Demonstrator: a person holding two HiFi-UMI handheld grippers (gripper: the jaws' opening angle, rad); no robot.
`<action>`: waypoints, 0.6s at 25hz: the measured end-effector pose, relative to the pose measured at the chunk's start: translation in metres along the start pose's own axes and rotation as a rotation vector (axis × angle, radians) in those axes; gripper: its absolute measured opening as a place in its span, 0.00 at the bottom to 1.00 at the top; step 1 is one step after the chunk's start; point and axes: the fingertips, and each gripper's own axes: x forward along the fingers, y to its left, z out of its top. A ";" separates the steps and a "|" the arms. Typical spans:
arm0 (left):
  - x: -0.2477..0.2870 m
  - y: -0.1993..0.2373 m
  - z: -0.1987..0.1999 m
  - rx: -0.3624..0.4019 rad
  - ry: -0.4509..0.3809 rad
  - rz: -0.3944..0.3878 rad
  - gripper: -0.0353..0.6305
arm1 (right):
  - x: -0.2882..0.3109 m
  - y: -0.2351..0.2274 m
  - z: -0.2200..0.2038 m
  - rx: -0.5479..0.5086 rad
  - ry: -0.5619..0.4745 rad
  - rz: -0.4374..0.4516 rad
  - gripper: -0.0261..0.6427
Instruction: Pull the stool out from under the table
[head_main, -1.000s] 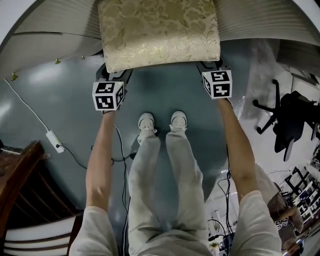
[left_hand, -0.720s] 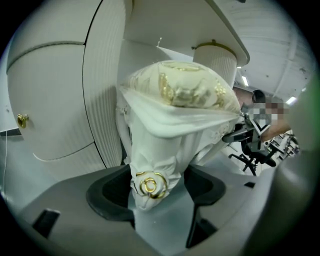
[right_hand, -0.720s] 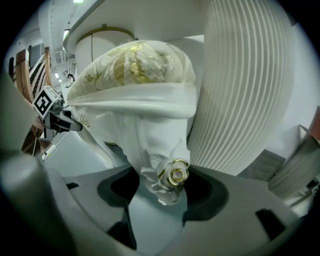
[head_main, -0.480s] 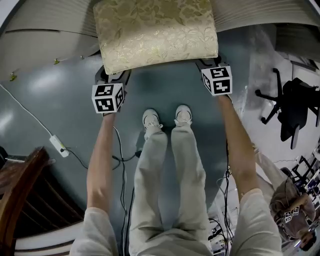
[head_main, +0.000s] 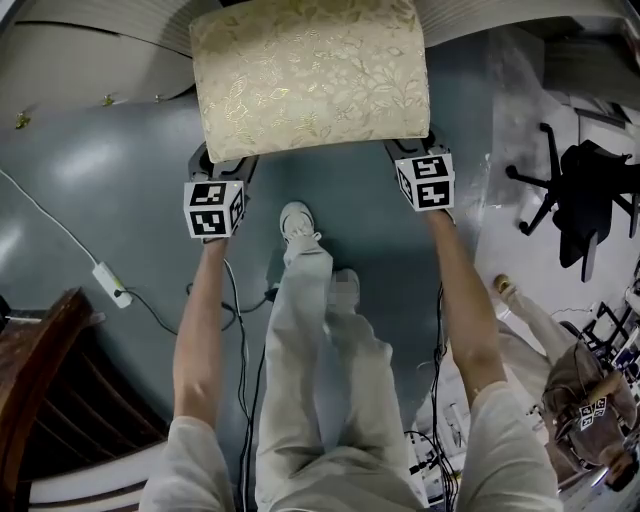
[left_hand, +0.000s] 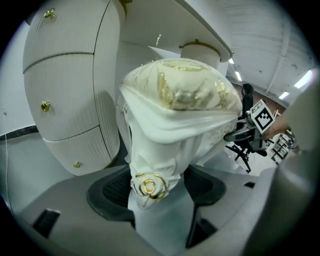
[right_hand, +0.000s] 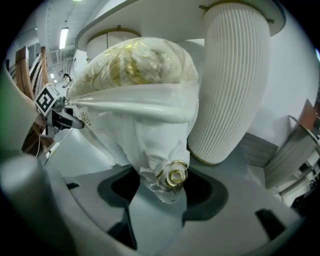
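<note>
Grey-blue floor (head_main: 100, 190) fills most of the head view, with a white cable (head_main: 60, 230) trailing across it at the left and a black office chair (head_main: 585, 215) off to the right. At the top edge sits the white surface (left_hand: 200, 20) on fat ribbed pedestals (right_hand: 230, 80) dotted with small gold studs.

The stool (head_main: 310, 75) stands between those pedestals. Its far end is up by the surface's edge and most of its seat is out over the open floor, just ahead of the person's shoe (head_main: 297, 222). The seat is a plump rectangular cushion in pale cream fabric, woven with a shiny gold leaf pattern. Below it is a white carved frame on white legs, each leg bearing a carved rose (left_hand: 148, 186) rimmed in gold.

The left hand-held gripper (head_main: 222, 165) is clamped on the stool's near-left leg (left_hand: 160, 150) just below the rose. The right hand-held gripper (head_main: 412, 150) pinches the near-right leg (right_hand: 155, 150) the same way, the leg filling the gap between its jaws.
</note>
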 end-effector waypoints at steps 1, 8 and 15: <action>-0.003 -0.003 -0.003 0.002 0.002 0.001 0.51 | -0.004 0.002 -0.004 0.001 0.001 0.000 0.43; -0.028 -0.028 -0.032 -0.014 0.017 0.019 0.51 | -0.033 0.017 -0.035 0.000 0.012 0.012 0.43; -0.031 -0.043 -0.050 -0.027 0.005 0.040 0.51 | -0.039 0.018 -0.051 -0.020 0.003 0.019 0.43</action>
